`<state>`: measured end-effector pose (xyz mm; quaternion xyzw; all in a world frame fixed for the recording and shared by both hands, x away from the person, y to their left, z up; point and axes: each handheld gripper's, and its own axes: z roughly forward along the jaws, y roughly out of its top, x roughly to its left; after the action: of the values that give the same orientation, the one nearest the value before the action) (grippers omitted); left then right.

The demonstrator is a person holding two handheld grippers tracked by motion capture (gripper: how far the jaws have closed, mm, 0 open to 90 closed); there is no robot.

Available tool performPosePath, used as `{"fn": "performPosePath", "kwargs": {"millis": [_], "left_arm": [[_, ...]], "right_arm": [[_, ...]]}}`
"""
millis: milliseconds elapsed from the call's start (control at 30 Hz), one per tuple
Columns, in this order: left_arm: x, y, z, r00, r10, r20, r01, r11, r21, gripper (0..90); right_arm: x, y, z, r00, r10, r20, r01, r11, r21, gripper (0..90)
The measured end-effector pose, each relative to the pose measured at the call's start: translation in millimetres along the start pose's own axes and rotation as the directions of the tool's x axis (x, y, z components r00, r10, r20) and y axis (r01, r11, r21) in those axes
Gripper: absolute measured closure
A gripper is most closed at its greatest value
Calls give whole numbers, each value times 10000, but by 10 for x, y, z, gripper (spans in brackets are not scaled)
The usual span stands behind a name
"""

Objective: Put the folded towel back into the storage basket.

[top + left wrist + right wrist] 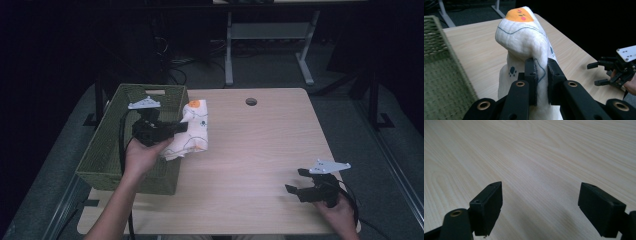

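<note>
Cloth (524,45) is a white printed towel with paw marks and an orange face patch, bunched and pinched in the left gripper (541,75): jaws nearly closed, a fold clamped between the pads. It hangs off the jaw tips, top flopping over above them, tail draping below toward the table (260,150). Judging by the sag: light, limp, no stiffness, woven surface grippy enough, nothing fragile. Grip point looks fine, a thick fold near the middle; an edge pinch would likely let it unroll and drag. Green wicker basket (112,145) sits just behind and to the gripper's side, cloth over its near rim. Right gripper (539,207) idles well apart, jaws wide, empty, low over bare tabletop.
</note>
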<state>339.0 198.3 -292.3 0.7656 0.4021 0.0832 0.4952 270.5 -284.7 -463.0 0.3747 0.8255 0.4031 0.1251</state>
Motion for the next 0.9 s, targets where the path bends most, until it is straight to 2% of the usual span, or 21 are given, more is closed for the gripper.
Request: {"fn": "performPosePath", "kwargs": {"millis": [433,533,900], "left_arm": [[315,-58,-237,9991,-290,-314,293,9995,95,813],[390,-80,-293,9979,-367,-536,376,9991,170,813],[603,-145,-452,9952,-491,-848,514,9984,251,813]], "right_arm": [[-11,-4,3,10000,55,59,-55,10000,40,192],[-18,-4,4,9999,69,92,-70,10000,63,192],[-21,-4,17,9999,118,103,-119,9999,77,192]]}}
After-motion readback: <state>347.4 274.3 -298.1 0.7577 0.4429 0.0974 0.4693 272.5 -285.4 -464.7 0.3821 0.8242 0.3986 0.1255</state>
